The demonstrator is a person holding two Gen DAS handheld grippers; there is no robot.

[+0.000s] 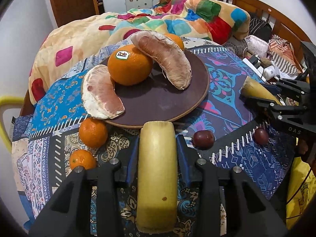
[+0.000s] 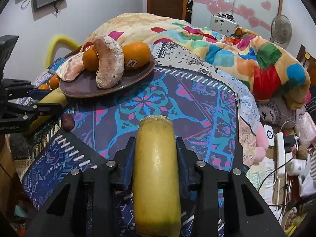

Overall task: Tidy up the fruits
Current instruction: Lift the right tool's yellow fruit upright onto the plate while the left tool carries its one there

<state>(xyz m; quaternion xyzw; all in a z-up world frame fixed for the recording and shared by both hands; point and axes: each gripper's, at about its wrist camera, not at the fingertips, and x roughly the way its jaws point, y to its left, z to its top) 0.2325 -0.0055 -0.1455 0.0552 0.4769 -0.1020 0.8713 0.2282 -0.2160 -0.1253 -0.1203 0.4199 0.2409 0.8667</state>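
My left gripper (image 1: 157,141) is shut on a cut yellow banana piece (image 1: 157,177), just in front of a dark round plate (image 1: 162,102). The plate holds a stickered orange (image 1: 129,69), a second orange behind it and two peeled pomelo segments (image 1: 167,63). Two small oranges (image 1: 92,132) lie on the patterned cloth left of the left gripper. Two dark red fruits (image 1: 203,139) lie to its right. My right gripper (image 2: 155,141) is shut on another banana piece (image 2: 156,177) above the cloth, to the right of the plate (image 2: 83,87). The left gripper (image 2: 45,99) shows at the left edge of the right wrist view.
A bulky colourful blanket (image 1: 177,19) is heaped behind the plate. A power strip, plugs and cables (image 2: 280,150) crowd the bed's right side. A yellow chair frame (image 1: 6,106) stands at the left. The patterned cloth (image 2: 158,102) lies flat between the plate and the right gripper.
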